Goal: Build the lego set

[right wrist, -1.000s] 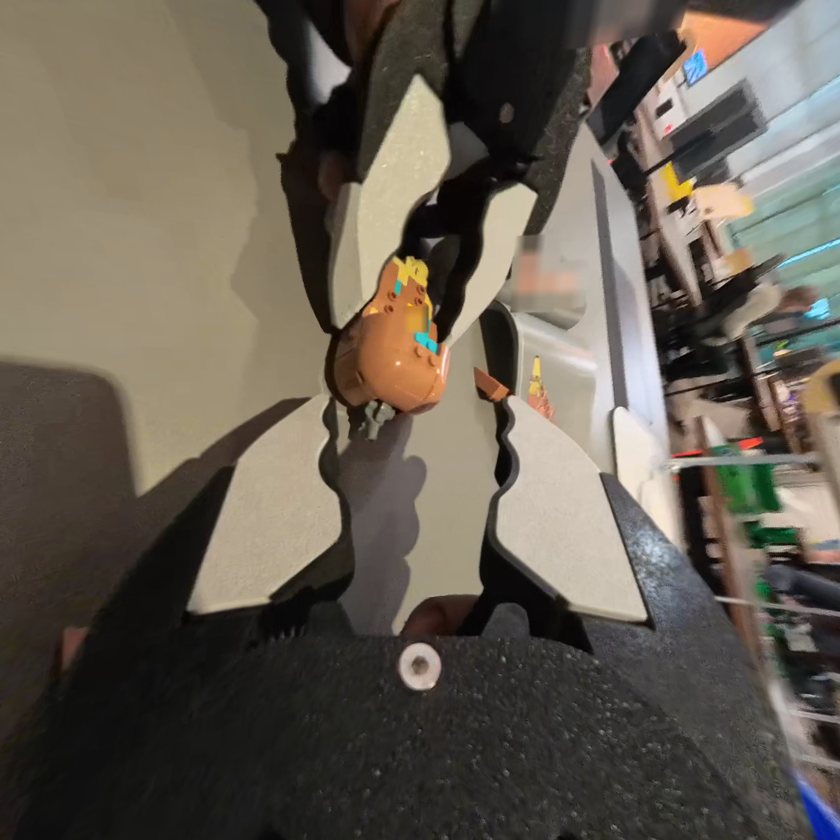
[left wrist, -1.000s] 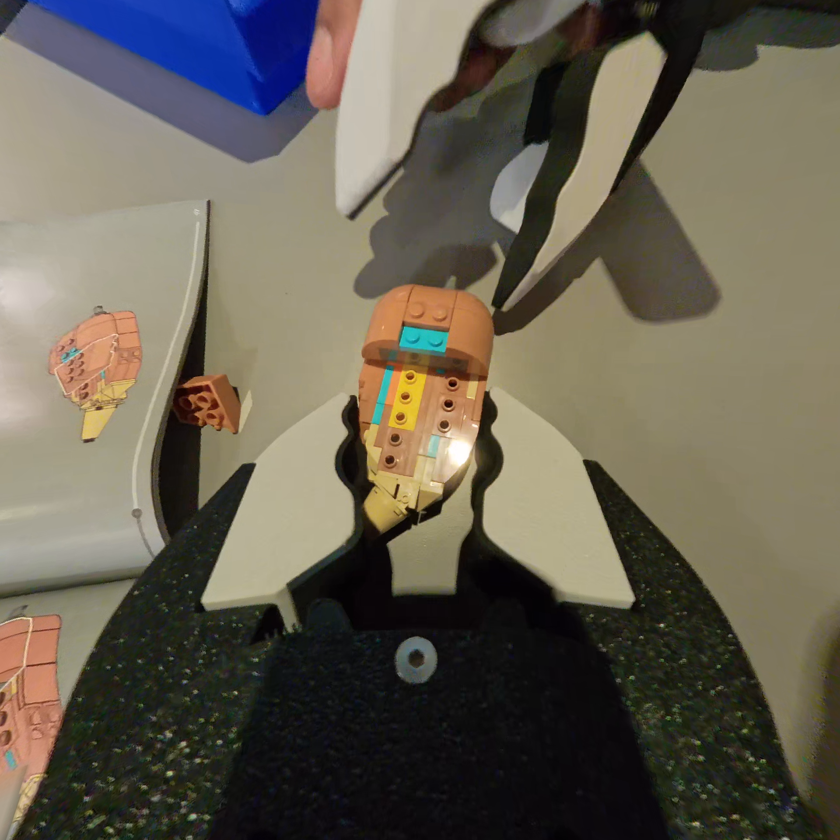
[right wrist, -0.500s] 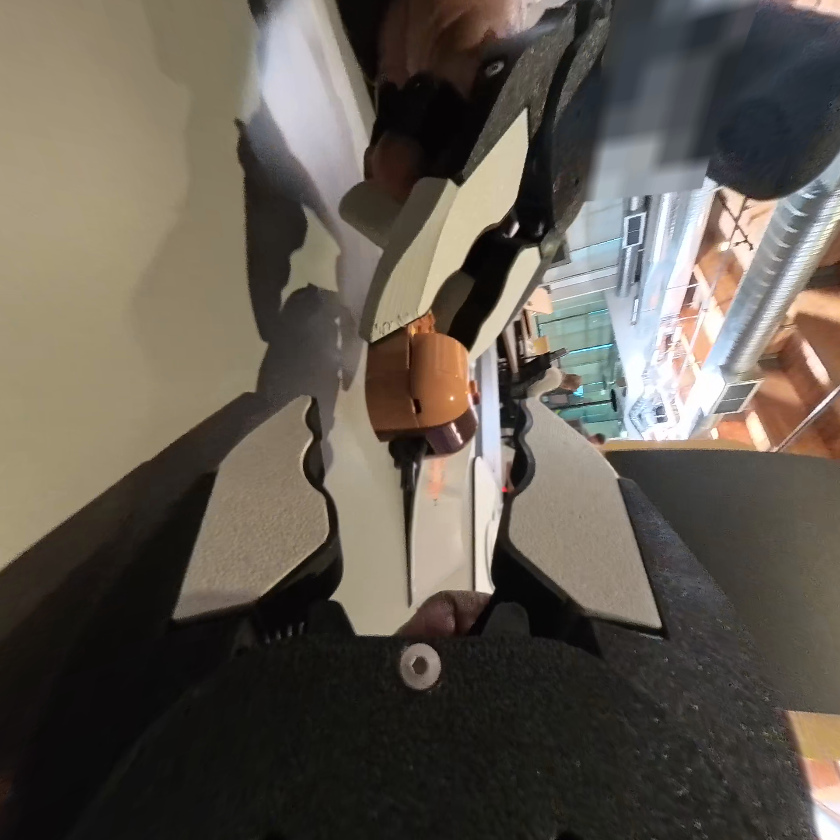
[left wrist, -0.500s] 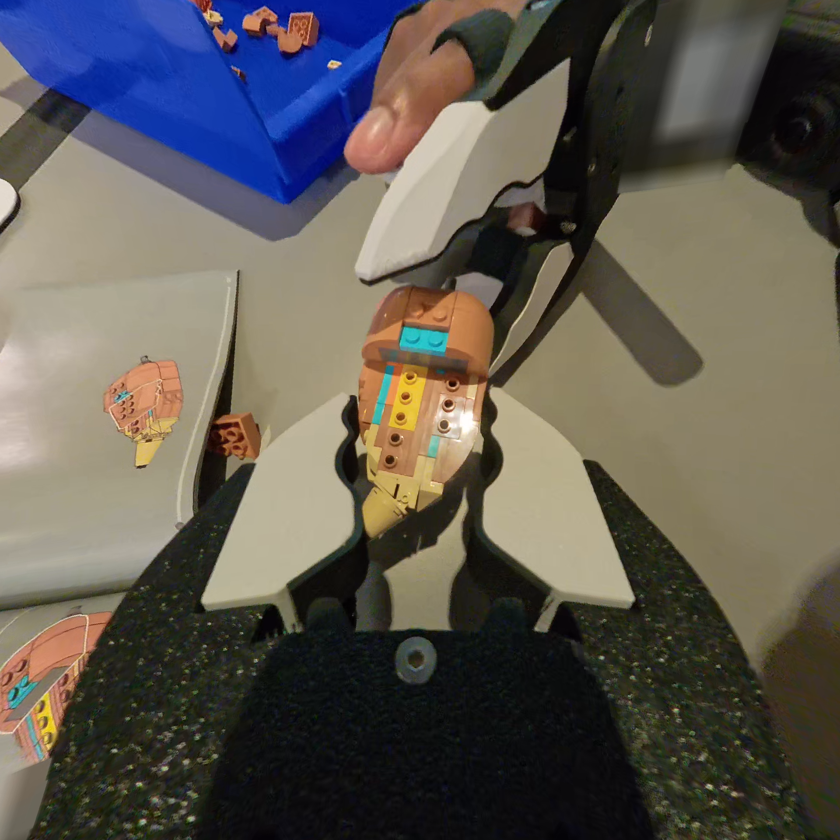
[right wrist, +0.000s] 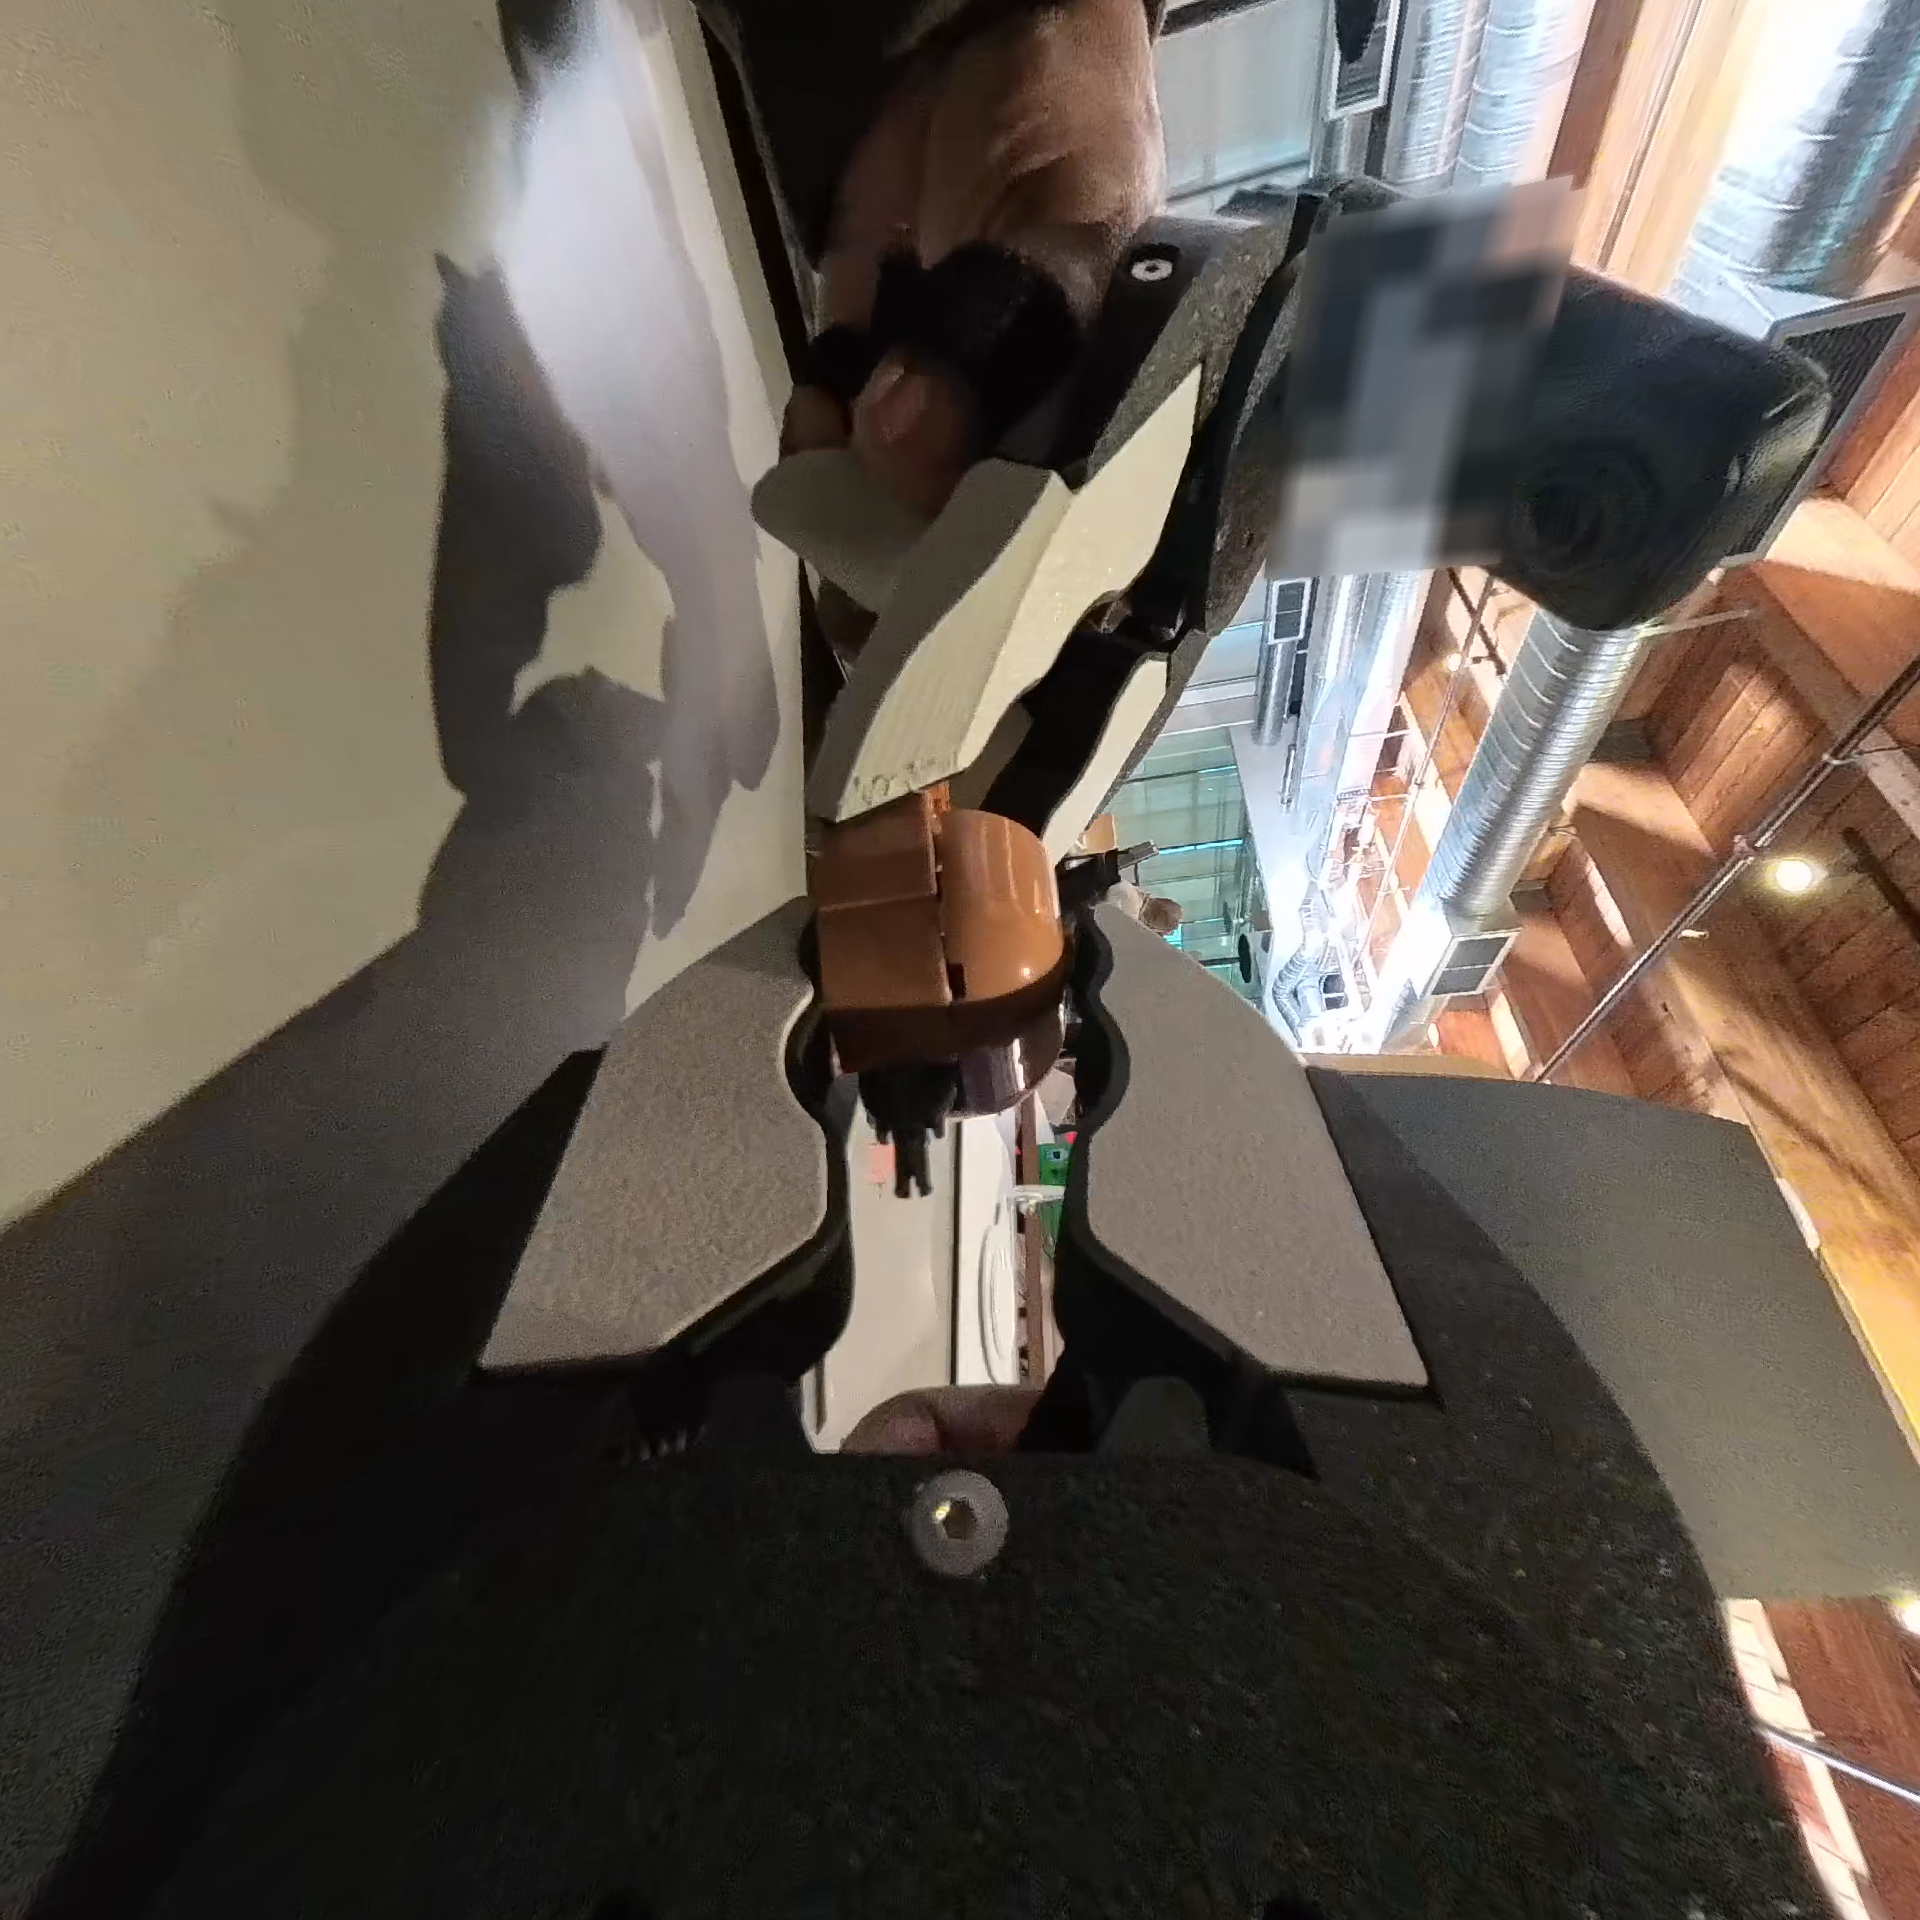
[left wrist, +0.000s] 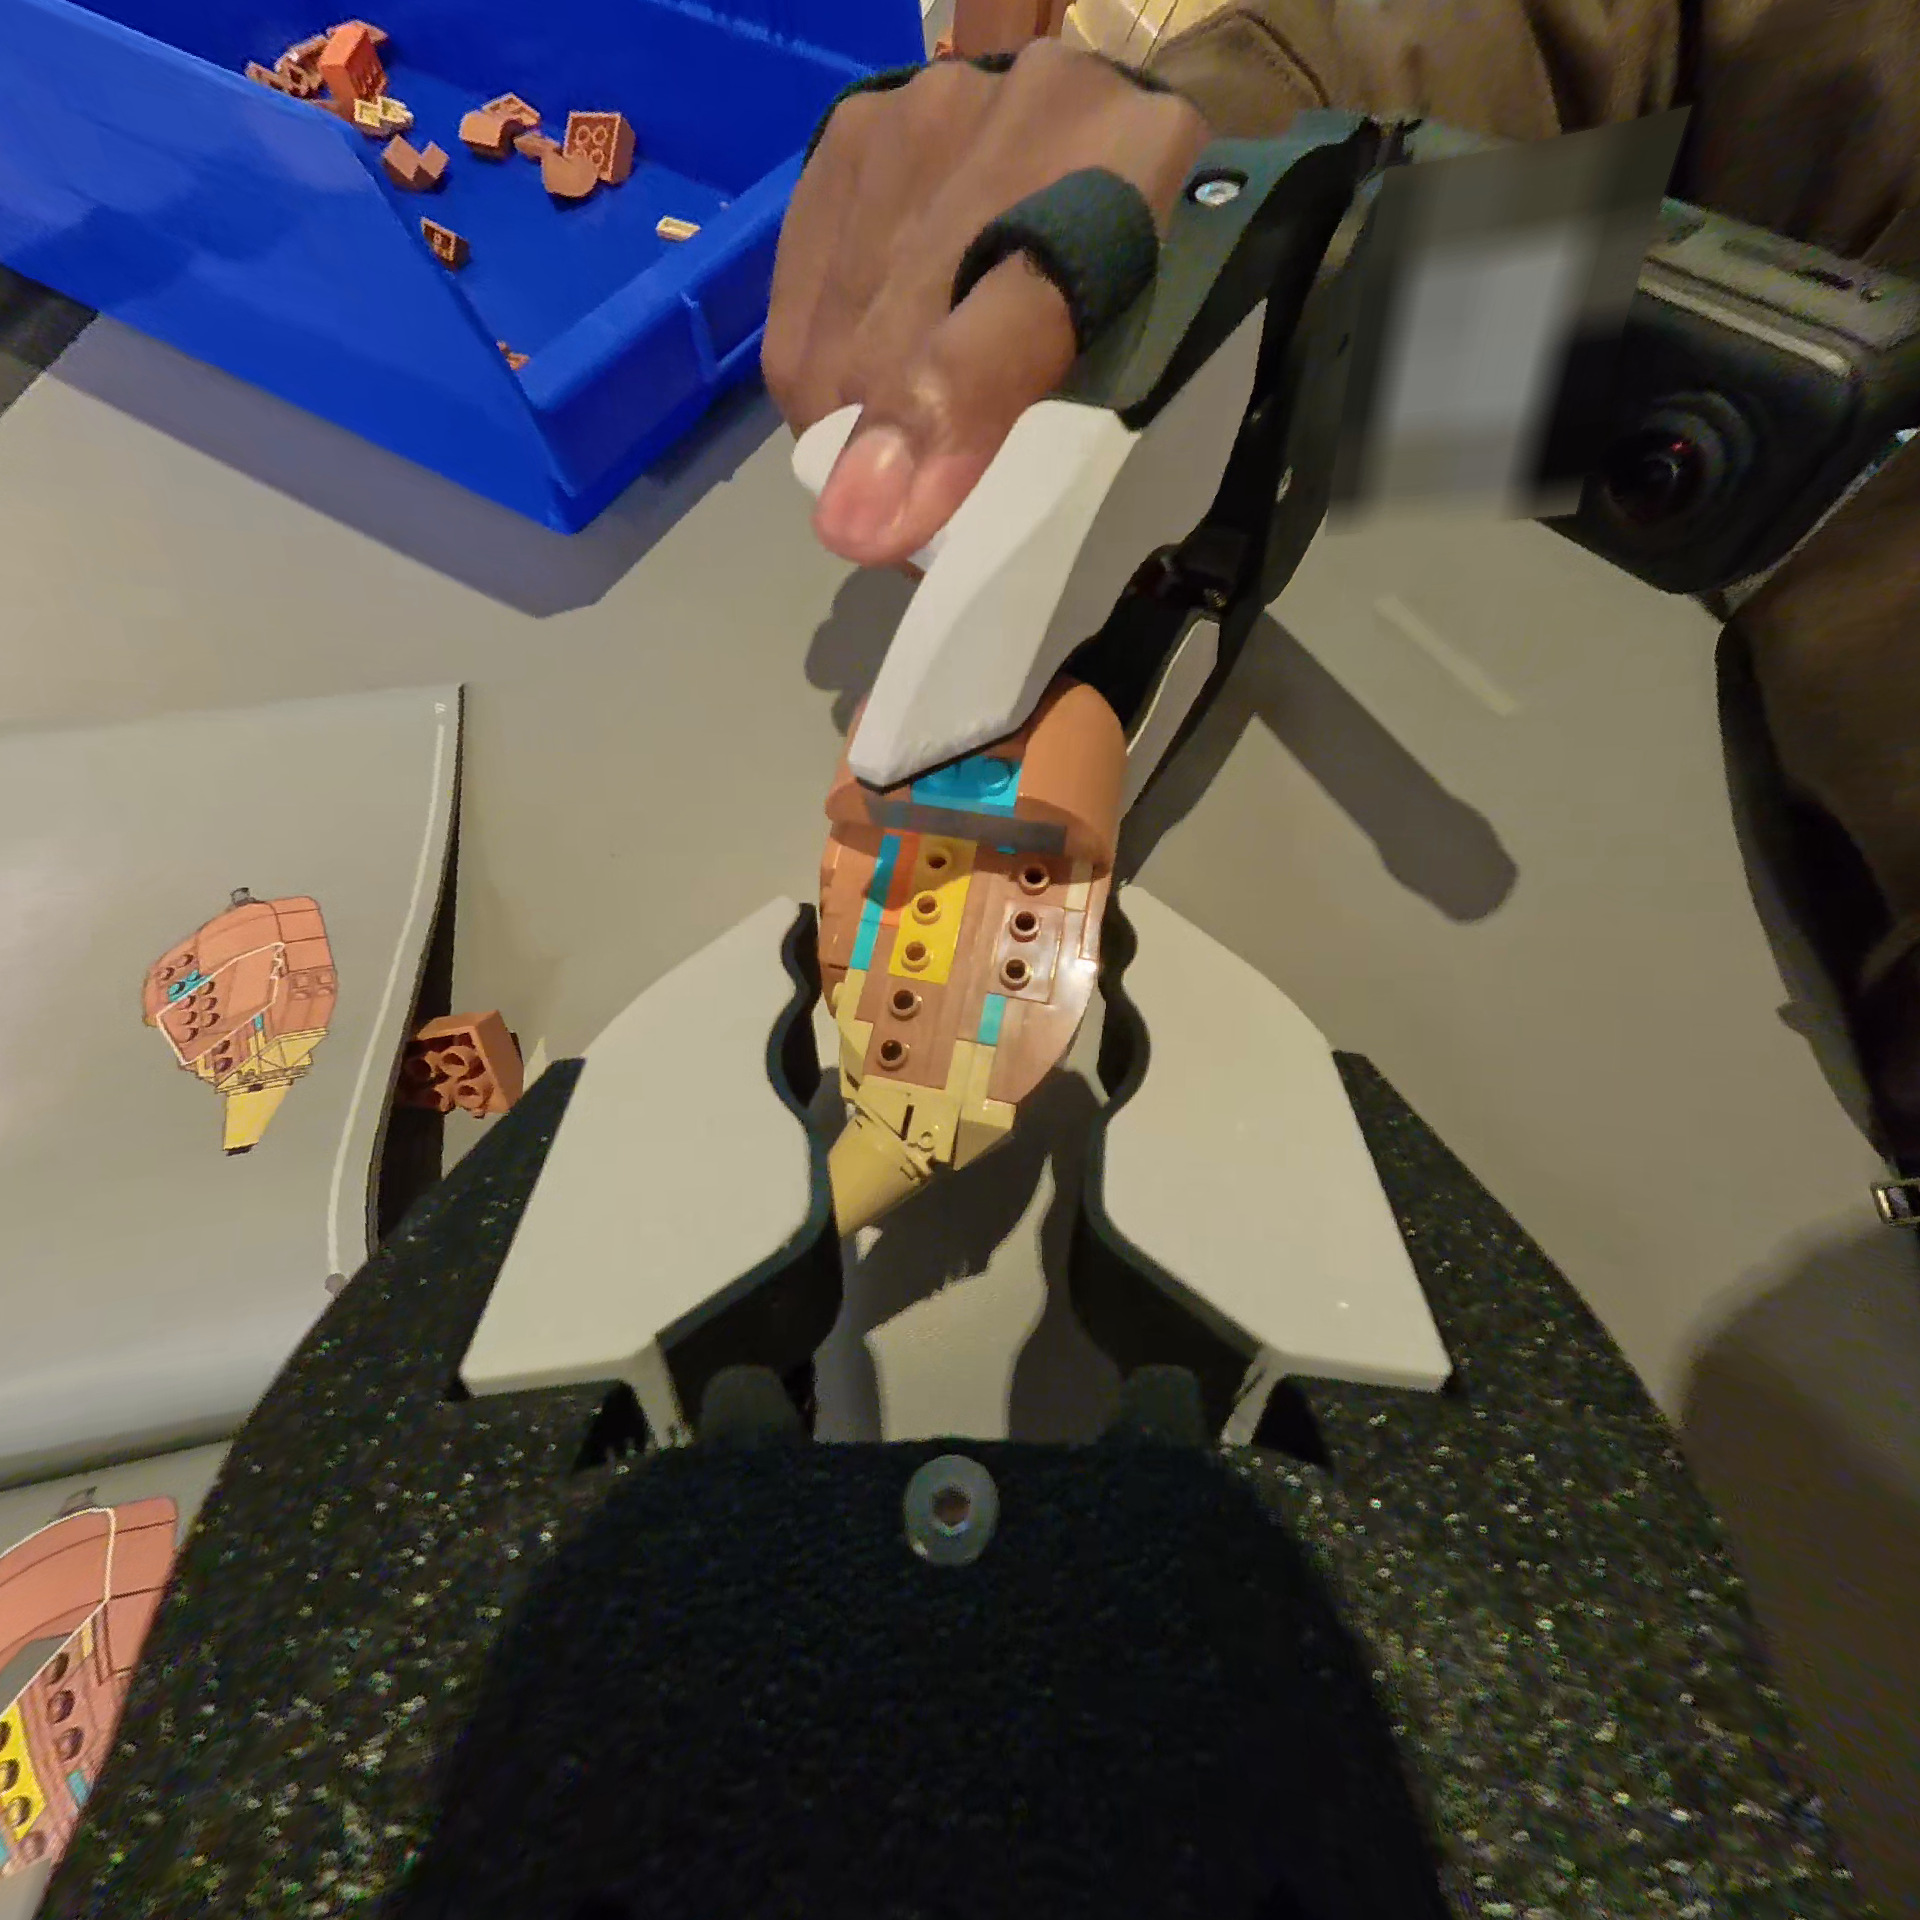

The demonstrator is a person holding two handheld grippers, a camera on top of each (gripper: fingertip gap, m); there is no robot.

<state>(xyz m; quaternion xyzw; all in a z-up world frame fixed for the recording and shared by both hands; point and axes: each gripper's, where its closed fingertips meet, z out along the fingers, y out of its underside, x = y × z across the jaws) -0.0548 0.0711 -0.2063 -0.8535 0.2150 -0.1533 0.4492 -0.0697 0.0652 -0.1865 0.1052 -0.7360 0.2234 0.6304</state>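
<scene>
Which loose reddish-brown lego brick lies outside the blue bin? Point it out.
The reddish-brown brick on the grey table, tucked against the curled edge of the instruction booklet. All other loose bricks lie inside the blue bin.

Speckled black gripper (left wrist: 961,997) body, grey fingers (left wrist: 665,1174), silver screw (left wrist: 949,1507).

Grey table (left wrist: 1351,644): blue bin (left wrist: 312,291), booklet (left wrist: 156,831), loose brick (left wrist: 462,1060).

Left wrist cam sits right behind its own fingers, looking forward and down at the grey table (left wrist: 1455,665), super close; blue bin (left wrist: 312,312) far left, instruction sheet (left wrist: 156,1039) on the left; right wrist cam is rolled sideways, facing the opposite way, just as close; both share the lego model (left wrist: 966,966) (right wrist: 935,935) and each other's gripper.
</scene>
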